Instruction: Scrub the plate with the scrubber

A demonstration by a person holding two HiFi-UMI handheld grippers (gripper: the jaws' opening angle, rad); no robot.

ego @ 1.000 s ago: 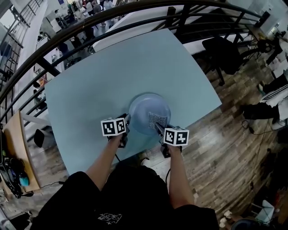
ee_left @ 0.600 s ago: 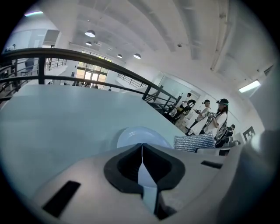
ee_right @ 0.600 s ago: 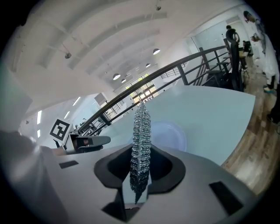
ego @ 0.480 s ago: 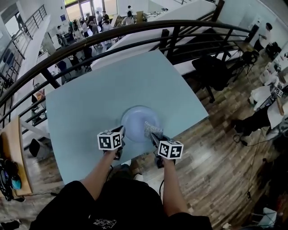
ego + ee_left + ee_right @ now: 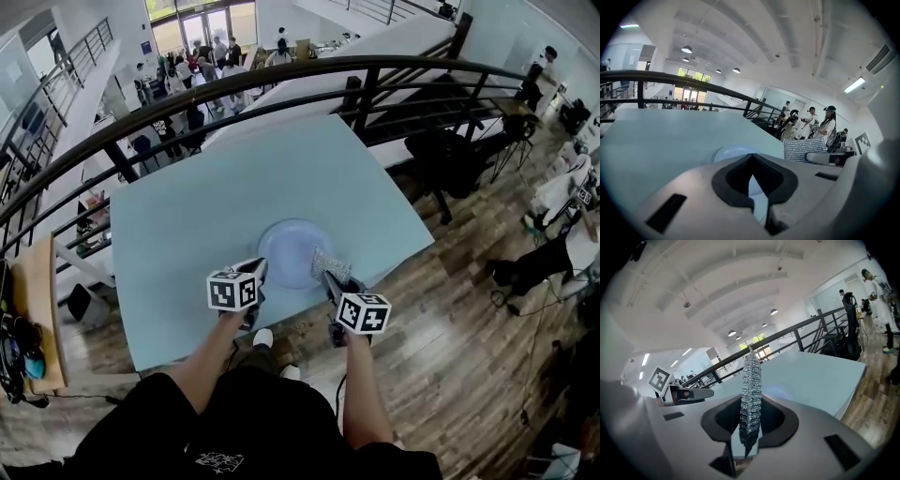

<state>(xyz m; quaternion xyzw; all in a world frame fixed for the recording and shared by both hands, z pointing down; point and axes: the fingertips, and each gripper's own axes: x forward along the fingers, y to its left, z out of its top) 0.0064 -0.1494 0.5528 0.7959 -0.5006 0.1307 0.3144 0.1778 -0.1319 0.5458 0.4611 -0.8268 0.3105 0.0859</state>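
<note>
A pale blue plate (image 5: 289,251) lies on the light blue table (image 5: 187,234) near its front edge; it also shows beyond the jaws in the left gripper view (image 5: 733,152). My right gripper (image 5: 330,278) is shut on a silvery mesh scrubber (image 5: 330,263), held edge-up between the jaws (image 5: 751,394) over the plate's near right rim. My left gripper (image 5: 259,274) hovers at the plate's near left rim. Its jaws (image 5: 752,183) stand shut with only a thin slit and nothing held. From the left gripper view the scrubber (image 5: 802,149) shows at right.
A black railing (image 5: 281,80) curves round the table's far side. A black chair (image 5: 450,150) stands to the right on the wooden floor (image 5: 450,309). A small wooden desk (image 5: 28,319) is at far left. People stand at the far right.
Both grippers have drawn back toward me from the plate. The scrubber has moved off the plate's middle to its near right rim. The head camera has shifted too.
</note>
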